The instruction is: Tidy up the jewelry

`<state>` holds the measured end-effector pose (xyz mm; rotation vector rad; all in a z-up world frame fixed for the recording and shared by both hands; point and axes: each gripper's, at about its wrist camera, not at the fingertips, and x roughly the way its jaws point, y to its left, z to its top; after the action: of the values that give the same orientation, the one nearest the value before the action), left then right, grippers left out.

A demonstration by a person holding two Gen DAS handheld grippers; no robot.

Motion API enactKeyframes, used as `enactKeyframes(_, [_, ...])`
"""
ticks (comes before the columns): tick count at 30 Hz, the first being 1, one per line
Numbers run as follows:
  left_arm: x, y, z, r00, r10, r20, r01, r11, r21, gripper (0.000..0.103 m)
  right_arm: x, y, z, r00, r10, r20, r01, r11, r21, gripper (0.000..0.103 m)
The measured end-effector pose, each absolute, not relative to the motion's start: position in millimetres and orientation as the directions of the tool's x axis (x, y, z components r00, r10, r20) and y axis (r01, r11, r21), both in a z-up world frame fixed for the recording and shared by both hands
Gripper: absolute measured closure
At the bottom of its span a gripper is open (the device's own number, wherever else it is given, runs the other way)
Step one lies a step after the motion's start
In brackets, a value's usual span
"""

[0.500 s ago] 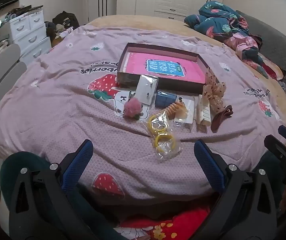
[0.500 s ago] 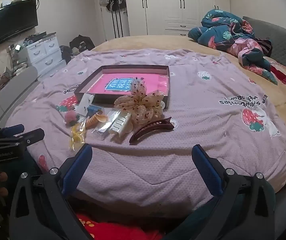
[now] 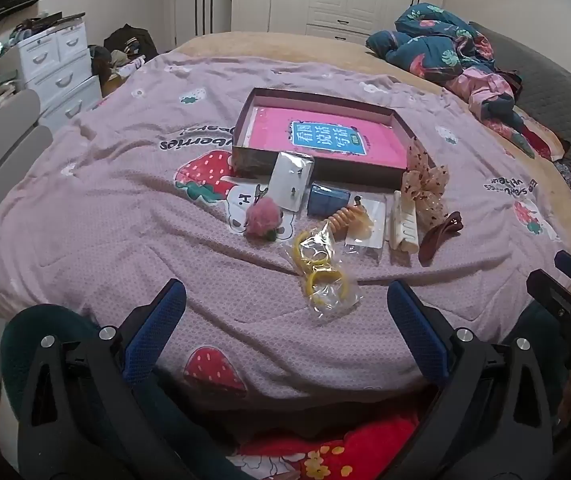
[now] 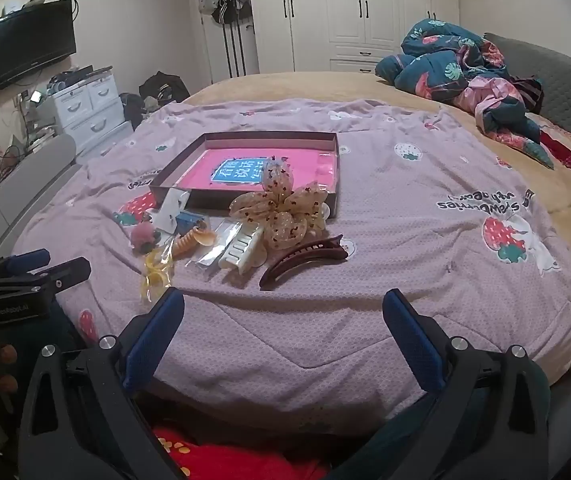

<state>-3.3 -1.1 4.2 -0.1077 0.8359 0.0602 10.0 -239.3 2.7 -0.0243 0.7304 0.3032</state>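
- The left gripper (image 3: 285, 316) is hanging over the near edge of the bed (image 3: 85, 216) with its fingers wide apart, holding nothing.
- The right gripper (image 4: 283, 320) is hanging over the same near edge, its fingers spread wide too and holding nothing.
- The hair things are lying in a row in the middle of the bed, just in front of the box (image 3: 317, 136).
- The bag of yellow rings (image 3: 321, 268) is sitting closest to the near edge.
- The dark red clip (image 4: 303, 260) is lying beside the white clip (image 4: 241, 252).
- The spotted bow (image 4: 281, 208) is leaning on the box's near wall.
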Motion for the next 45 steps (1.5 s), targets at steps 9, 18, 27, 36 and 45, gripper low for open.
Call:
enactKeyframes(9, [-2.0, -2.0, 2.2, 0.668, 0.008, -0.744, -0.093, 0.993, -0.073, 0.009, 9.2, -238.3, 4.6, 0.703, 0.265, -0.660, -0.281, 0.956, 0.084, 0.004])
enactKeyframes(18, [-2.0, -1.6, 2.6, 0.669, 0.010, -0.744, -0.094, 0.993, -0.071, 0.009, 10.1, -239.6, 4.0, 0.704, 0.265, -0.658, -0.281, 0.956, 0.085, 0.004])
enactKeyframes(27, [-0.8, 0.3, 2.8, 0.667, 0.013, -0.745, -0.098, 0.993, -0.070, 0.009, 9.7, -239.3, 4.4, 0.706, 0.265, -0.656, -0.279, 0.956, 0.086, 0.004])
enactKeyframes(36, [-0.6, 1.5, 3.5, 0.667, 0.016, -0.745, -0.100, 0.993, -0.068, 0.009, 9.7, -239.1, 4.8, 0.705, 0.267, -0.657, -0.280, 0.956, 0.087, 0.004])
enactKeyframes(45, [1.5, 4.2, 2.4, 0.663, 0.015, -0.749, -0.101, 0.992, -0.070, 0.009, 11.6, -238.2, 3.3, 0.697, 0.271, -0.664, -0.287, 0.954, 0.087, 0.004])
